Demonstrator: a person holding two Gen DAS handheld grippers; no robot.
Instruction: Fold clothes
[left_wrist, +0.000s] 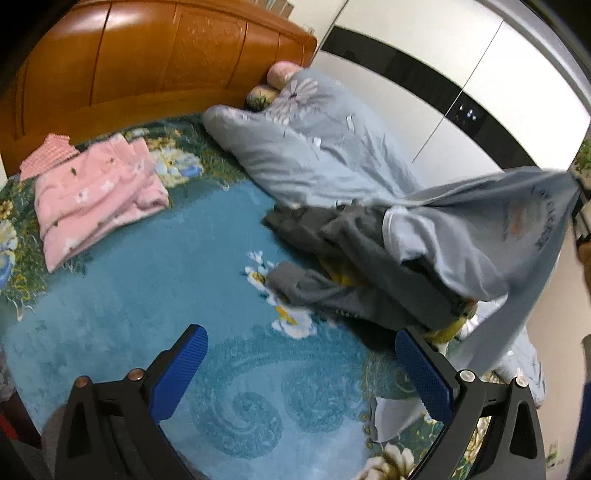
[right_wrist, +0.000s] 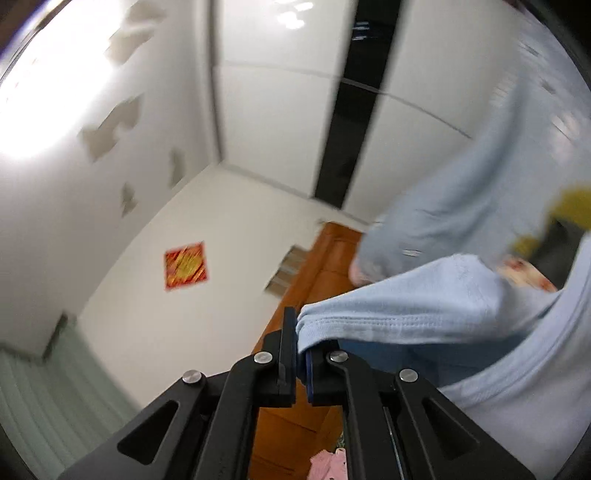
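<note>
Pale blue T-shirt (right_wrist: 424, 306) is hanging lifted above the bed, its stitched hem pinched between the nearly closed jaws of the right gripper (right_wrist: 301, 354). Left gripper (left_wrist: 299, 365) is hovering with jaws spread wide, gripping nothing, over the teal floral blanket (left_wrist: 147, 295). The shirt's lower part is trailing onto a dark grey garment (left_wrist: 354, 258), probably touching it; blur obscures this. A folded pink garment (left_wrist: 99, 195) is lying near the wooden headboard (left_wrist: 147, 55).

The headboard (left_wrist: 147, 66) is glossy varnished wood. The blanket (left_wrist: 129, 302) looks plush; the shirt (right_wrist: 424, 302) is soft stitched cloth.
</note>
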